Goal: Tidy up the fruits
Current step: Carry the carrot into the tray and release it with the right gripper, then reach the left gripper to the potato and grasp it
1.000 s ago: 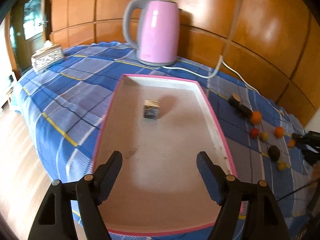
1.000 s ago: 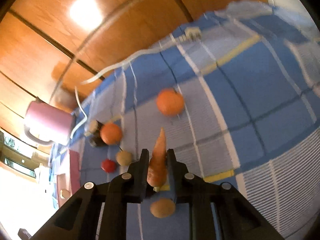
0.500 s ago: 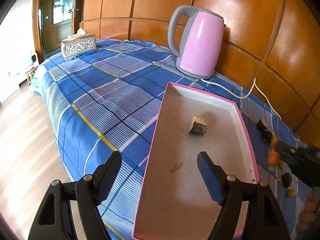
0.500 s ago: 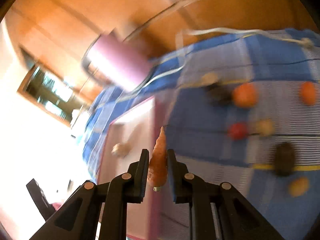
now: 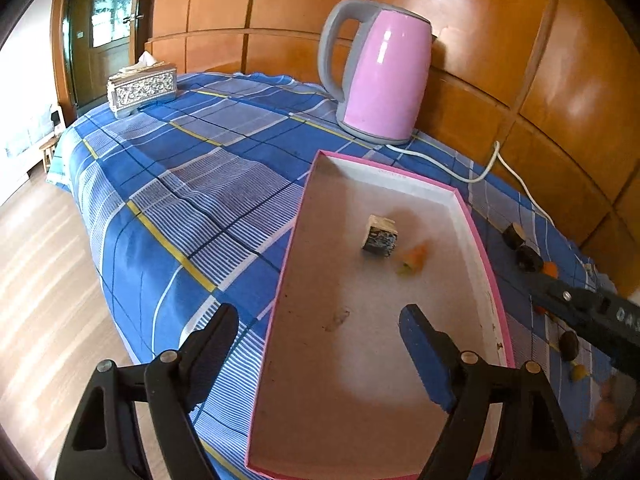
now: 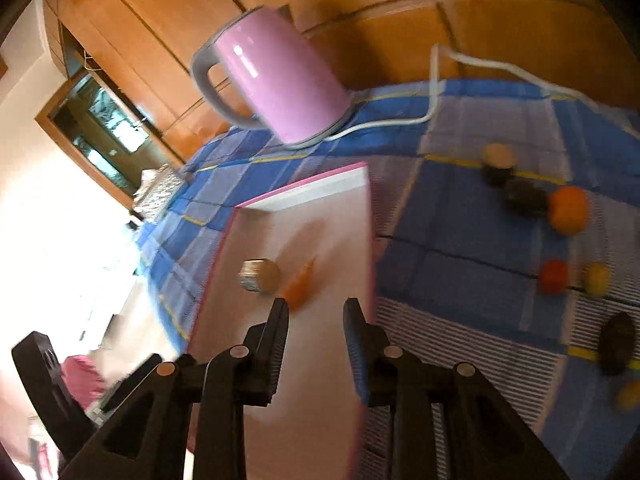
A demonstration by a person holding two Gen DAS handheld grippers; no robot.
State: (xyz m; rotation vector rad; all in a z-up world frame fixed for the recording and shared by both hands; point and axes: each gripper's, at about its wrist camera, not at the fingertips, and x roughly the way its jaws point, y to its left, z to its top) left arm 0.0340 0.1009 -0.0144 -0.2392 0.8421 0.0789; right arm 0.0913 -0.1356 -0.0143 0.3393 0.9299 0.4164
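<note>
Left wrist view: the blue checked cloth (image 5: 168, 184) fills the frame, the pink-rimmed tray (image 5: 486, 276) sits at centre, and the carrot (image 5: 414, 258) lies blurred inside it beside a small block (image 5: 380, 236). Left gripper (image 5: 320, 332) jaws are opening, empty; right gripper (image 6: 316, 320) jaws are opening too (nothing between them). The carrot could bounce or roll. Remaining fruits (image 6: 568, 210) at right are smeared.
</note>
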